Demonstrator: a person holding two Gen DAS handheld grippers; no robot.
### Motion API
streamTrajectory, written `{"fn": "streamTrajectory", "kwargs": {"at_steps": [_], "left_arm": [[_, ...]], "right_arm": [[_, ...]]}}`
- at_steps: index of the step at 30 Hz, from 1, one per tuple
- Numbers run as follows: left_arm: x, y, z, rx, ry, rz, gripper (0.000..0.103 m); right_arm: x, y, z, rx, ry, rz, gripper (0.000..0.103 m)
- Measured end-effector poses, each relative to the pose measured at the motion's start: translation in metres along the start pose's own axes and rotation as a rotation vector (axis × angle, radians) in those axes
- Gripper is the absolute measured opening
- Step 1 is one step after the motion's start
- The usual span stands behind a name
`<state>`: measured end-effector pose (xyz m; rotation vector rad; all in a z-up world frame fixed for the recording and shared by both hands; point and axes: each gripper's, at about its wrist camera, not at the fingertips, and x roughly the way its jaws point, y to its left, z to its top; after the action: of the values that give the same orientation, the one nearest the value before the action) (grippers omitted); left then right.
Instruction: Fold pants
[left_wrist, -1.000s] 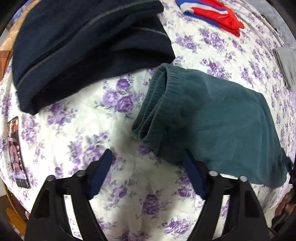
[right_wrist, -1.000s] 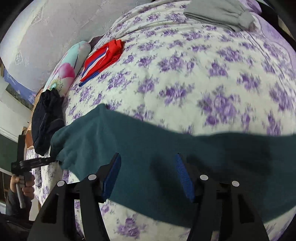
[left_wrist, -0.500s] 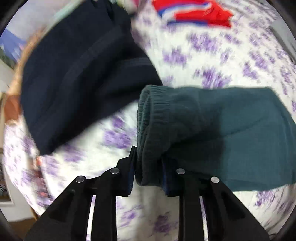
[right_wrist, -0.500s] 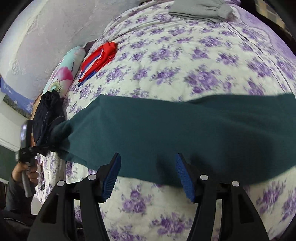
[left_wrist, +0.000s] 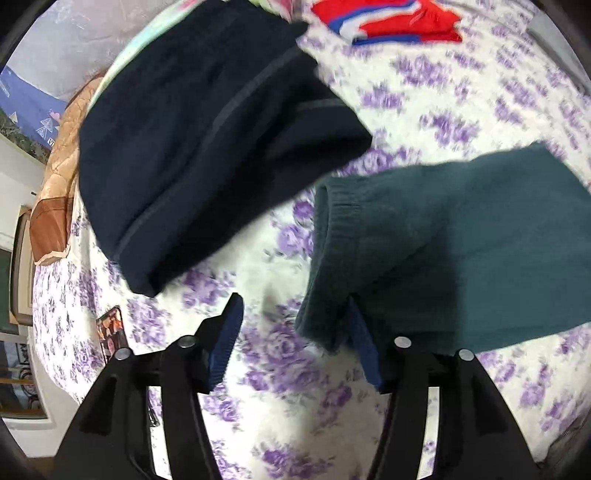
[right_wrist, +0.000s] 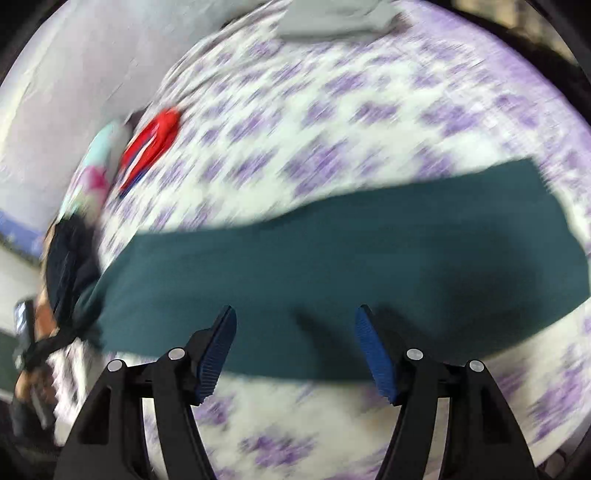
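Observation:
Dark teal pants (left_wrist: 461, 251) lie folded lengthwise on the purple-flowered bedspread (left_wrist: 280, 369). Their ribbed waistband end hangs just over the right pad of my left gripper (left_wrist: 295, 343), which is open with nothing between the jaws. In the right wrist view the teal pants (right_wrist: 332, 266) stretch as a long band across the bed. My right gripper (right_wrist: 295, 347) is open and empty, hovering above their near edge. This view is motion-blurred.
Folded navy pants (left_wrist: 207, 140) lie left of the teal ones. A red, white and blue garment (left_wrist: 391, 18) lies farther back. A grey garment (right_wrist: 332, 18) lies at the far bed edge. A phone (left_wrist: 110, 332) lies at the left.
My left gripper was shut on the teal waistband half a second ago; it has opened and let go. The right gripper stayed open and swung over the pants.

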<state>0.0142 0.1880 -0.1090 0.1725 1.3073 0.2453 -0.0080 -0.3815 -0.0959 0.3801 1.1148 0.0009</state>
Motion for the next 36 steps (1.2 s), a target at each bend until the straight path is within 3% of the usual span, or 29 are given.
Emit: {"fn": "streamTrajectory", "kwargs": {"at_steps": [4, 8, 12, 14, 15, 18, 21, 24, 26, 29, 31, 33, 36], "left_arm": [[-0.041, 0.001, 0.0, -0.016, -0.054, -0.091, 0.062], [-0.043, -0.033, 0.006, 0.02, -0.069, -0.145, 0.063], [-0.016, -0.082, -0.003, 0.052, -0.027, -0.206, 0.063], [-0.005, -0.095, -0.006, 0.058, 0.012, -0.192, 0.063], [0.003, -0.103, -0.007, 0.062, 0.033, -0.183, 0.063], [0.016, -0.115, -0.011, 0.062, 0.06, -0.153, 0.063], [0.019, -0.118, -0.013, 0.046, 0.064, -0.151, 0.063], [0.021, -0.118, -0.012, 0.02, 0.074, -0.16, 0.064], [0.021, -0.117, -0.012, 0.006, 0.074, -0.161, 0.064], [0.02, -0.118, -0.013, 0.0, 0.073, -0.155, 0.064], [0.02, -0.12, -0.015, -0.005, 0.074, -0.155, 0.065], [0.021, -0.12, -0.017, -0.019, 0.081, -0.163, 0.065], [0.021, -0.111, -0.016, -0.025, 0.086, -0.169, 0.065]], "right_arm": [[0.011, -0.008, 0.029, -0.039, -0.018, -0.025, 0.068], [0.05, 0.008, 0.047, -0.194, 0.071, -0.076, 0.066], [0.074, 0.021, 0.049, -0.341, 0.14, -0.117, 0.048], [0.074, 0.026, 0.05, -0.381, 0.158, -0.124, 0.038], [0.071, 0.027, 0.049, -0.39, 0.162, -0.111, 0.028], [0.06, 0.026, 0.05, -0.403, 0.155, -0.079, 0.027], [0.053, 0.028, 0.046, -0.455, 0.142, -0.039, 0.036], [0.064, 0.033, 0.049, -0.53, 0.168, -0.075, 0.036], [0.062, 0.037, 0.051, -0.55, 0.163, -0.002, 0.035], [0.073, 0.042, 0.046, -0.624, 0.202, -0.046, 0.025], [0.075, 0.041, 0.043, -0.634, 0.223, -0.04, 0.01], [0.07, 0.041, 0.044, -0.633, 0.229, -0.017, 0.007], [0.048, 0.046, 0.056, -0.627, 0.138, -0.008, 0.007]]}}
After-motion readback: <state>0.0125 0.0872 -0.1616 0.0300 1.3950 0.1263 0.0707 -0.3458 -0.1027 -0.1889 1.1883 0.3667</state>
